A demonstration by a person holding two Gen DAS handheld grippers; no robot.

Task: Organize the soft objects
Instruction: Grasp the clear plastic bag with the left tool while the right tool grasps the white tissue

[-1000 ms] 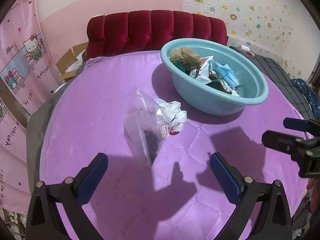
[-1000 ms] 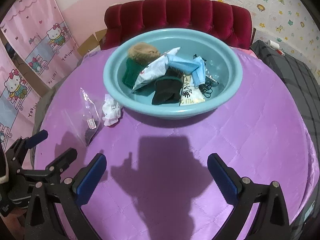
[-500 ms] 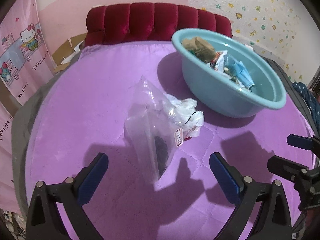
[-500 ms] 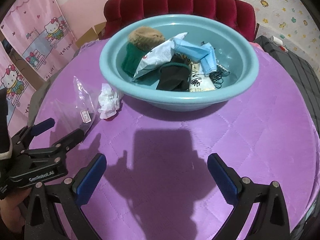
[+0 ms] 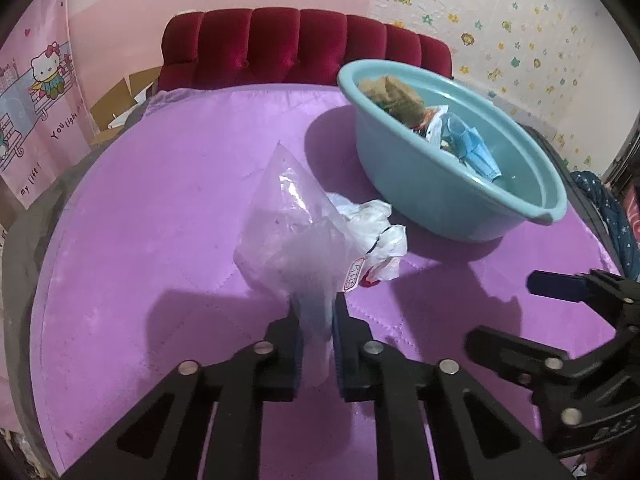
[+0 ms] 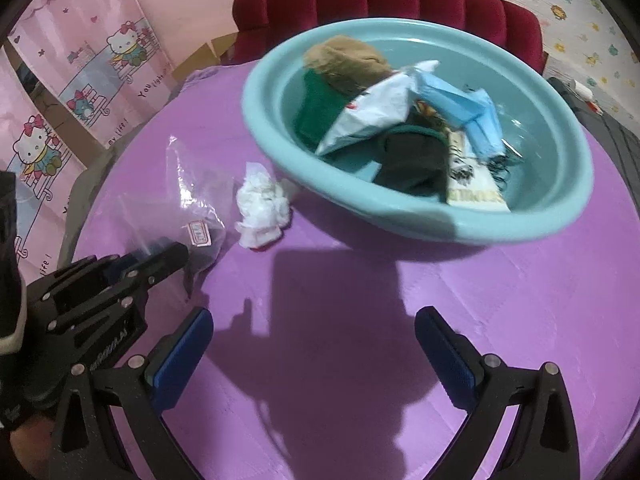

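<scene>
At the left edge hangs a pink cartoon-cat curtain, with a red tufted headboard behind the round table under its purple quilted cover. Near the middle of the table, the left gripper has its jaws closing on the near end of a clear plastic bag, and the pads already pinch it. The bag stands up from the pinch and leans toward the far side. Something dark sits low inside it, though through the film I cannot tell what it is. A small red-and-white label shows on its right side. Just beside the bag, touching it, lies a crumpled white plastic wad. Farther right stands a light blue basin holding a brown soft thing, a green cloth, a white packet, a blue face mask and a dark cloth. The right gripper hangs over bare cover in front of the basin, jaws wide apart and holding nothing.
</scene>
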